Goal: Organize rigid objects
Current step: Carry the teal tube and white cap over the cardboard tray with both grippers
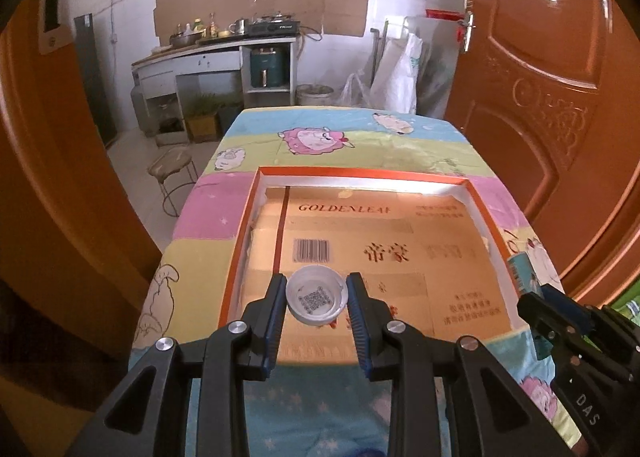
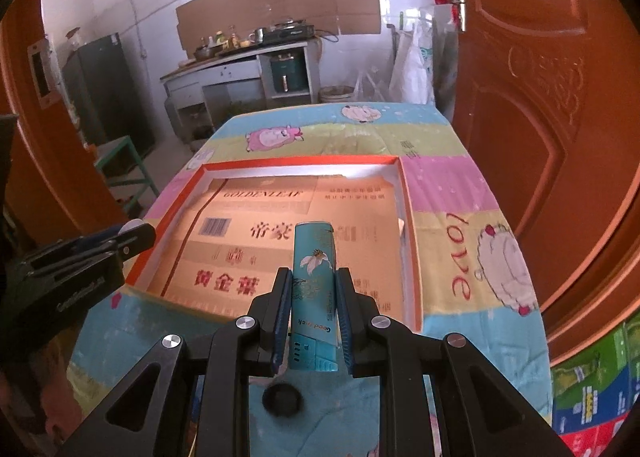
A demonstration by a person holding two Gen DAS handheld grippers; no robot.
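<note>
My left gripper (image 1: 316, 299) is shut on a white plastic bottle cap (image 1: 315, 300), open side up with a QR code inside, held over the near edge of a shallow orange-rimmed box (image 1: 248, 213) lined with tan printed cardboard. My right gripper (image 2: 313, 297) is shut on a teal lighter (image 2: 313, 281) with a flower print, held lengthwise over the near right part of the same box (image 2: 408, 217). The right gripper's tip and the lighter's end (image 1: 520, 269) show at the right edge of the left wrist view. The left gripper (image 2: 132, 235) shows at the left of the right wrist view.
The box lies on a table covered with a cartoon sheep cloth (image 1: 320, 137). A small black round object (image 2: 281, 399) lies on the cloth below the right gripper. Orange doors (image 1: 540, 97) flank the table. A stool (image 1: 172, 169) and a kitchen counter (image 1: 216, 53) stand beyond.
</note>
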